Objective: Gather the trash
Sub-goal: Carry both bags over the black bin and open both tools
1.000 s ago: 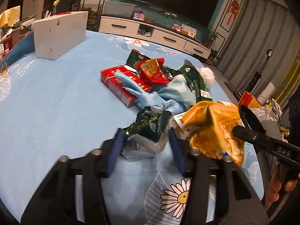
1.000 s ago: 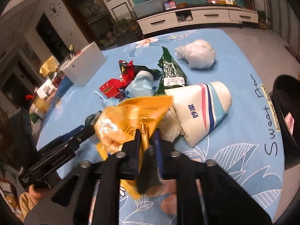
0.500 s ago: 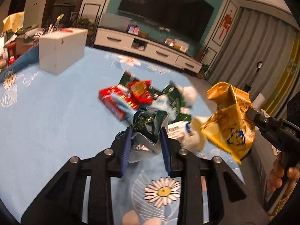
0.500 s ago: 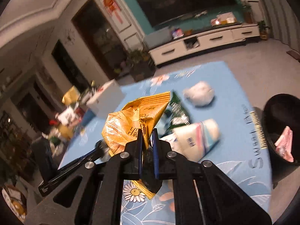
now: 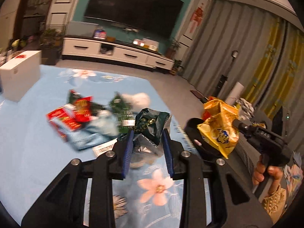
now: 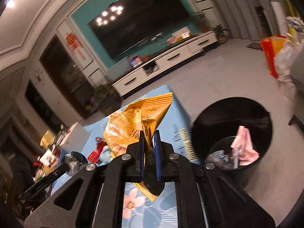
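Observation:
My left gripper (image 5: 147, 135) is shut on a crumpled dark green and silver wrapper (image 5: 150, 125), held up off the blue flowered tablecloth (image 5: 28, 152). My right gripper (image 6: 149, 138) is shut on a yellow chip bag (image 6: 136, 125), which hangs in the air over the table's right edge; the same chip bag (image 5: 218, 131) shows at the right of the left wrist view. A black trash bin (image 6: 233, 131) stands on the floor just right of the table, with a pink wrapper and clear plastic inside. Red, green and pale blue wrappers (image 5: 79, 114) lie heaped on the table.
A white box (image 5: 19, 74) stands at the table's far left. A person's hand (image 5: 266, 172) grips the right tool's handle. A white TV cabinet (image 5: 117, 53) and a dark screen line the far wall. An orange bag (image 6: 273, 53) sits on the floor at the right.
Both grippers rose off the table with their loads. The left jaws closed on the green wrapper and lifted it. The chip bag swung right, toward the black bin.

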### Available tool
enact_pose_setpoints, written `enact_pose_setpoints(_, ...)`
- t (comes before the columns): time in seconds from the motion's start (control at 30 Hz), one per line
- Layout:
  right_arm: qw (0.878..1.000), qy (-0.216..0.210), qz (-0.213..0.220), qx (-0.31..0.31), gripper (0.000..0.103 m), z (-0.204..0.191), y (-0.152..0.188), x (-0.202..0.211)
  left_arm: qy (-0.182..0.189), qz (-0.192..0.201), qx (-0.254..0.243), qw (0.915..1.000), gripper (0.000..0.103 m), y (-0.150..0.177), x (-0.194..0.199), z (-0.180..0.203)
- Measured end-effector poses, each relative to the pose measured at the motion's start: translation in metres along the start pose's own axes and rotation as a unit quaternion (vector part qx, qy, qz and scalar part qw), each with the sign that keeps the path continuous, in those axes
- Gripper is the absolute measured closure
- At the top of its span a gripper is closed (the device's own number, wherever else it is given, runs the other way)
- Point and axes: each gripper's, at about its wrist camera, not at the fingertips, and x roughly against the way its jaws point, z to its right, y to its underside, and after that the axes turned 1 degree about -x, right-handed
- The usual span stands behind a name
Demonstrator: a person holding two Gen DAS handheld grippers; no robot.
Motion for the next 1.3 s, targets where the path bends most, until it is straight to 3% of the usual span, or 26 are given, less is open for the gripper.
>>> enact_pose_setpoints(0.3, 0.997, 0.057, 0.043, -0.035, 0.092, 0.067, -0.011, 0.018, 0.059, -0.039, -0.066, 0.9953, 0.072, -0.019, -0.074, 0.084)
enact_pose_setpoints(0.57, 0.989, 0.126, 0.06, -0.044, 0.092, 0.115, -0.013, 0.015, 0.109, -0.088, -0.125, 0.9822, 0.072, -0.024, -0.159, 0.164)
enact_pose_setpoints(0.63, 0.988, 0.14, 0.053, -0.044, 0.092, 0.123, -0.013, 0.007, 0.106, -0.1, -0.136, 0.9799, 0.072, -0.018, -0.179, 0.179)
enact_pose_setpoints(0.87, 0.984, 0.172, 0.034, -0.039, 0.092, 0.144, -0.009, -0.018, 0.101, -0.137, -0.14, 0.9753, 0.069, -0.007, -0.237, 0.197)
enact_pose_setpoints(0.93, 0.983, 0.176, 0.028, -0.049, 0.088, 0.151, -0.009, -0.023, 0.096, -0.145, -0.144, 0.9742, 0.064, -0.005, -0.247, 0.2)
enact_pose_setpoints(1.0, 0.982, 0.175, 0.021, -0.066, 0.08, 0.16, -0.008, -0.027, 0.095, -0.147, -0.143, 0.974, 0.044, -0.005, -0.253, 0.199)
enact_pose_setpoints(1.3, 0.982, 0.168, 0.012, -0.084, 0.066, 0.157, -0.002, -0.022, 0.087, -0.127, -0.133, 0.979, 0.038, -0.004, -0.226, 0.178)
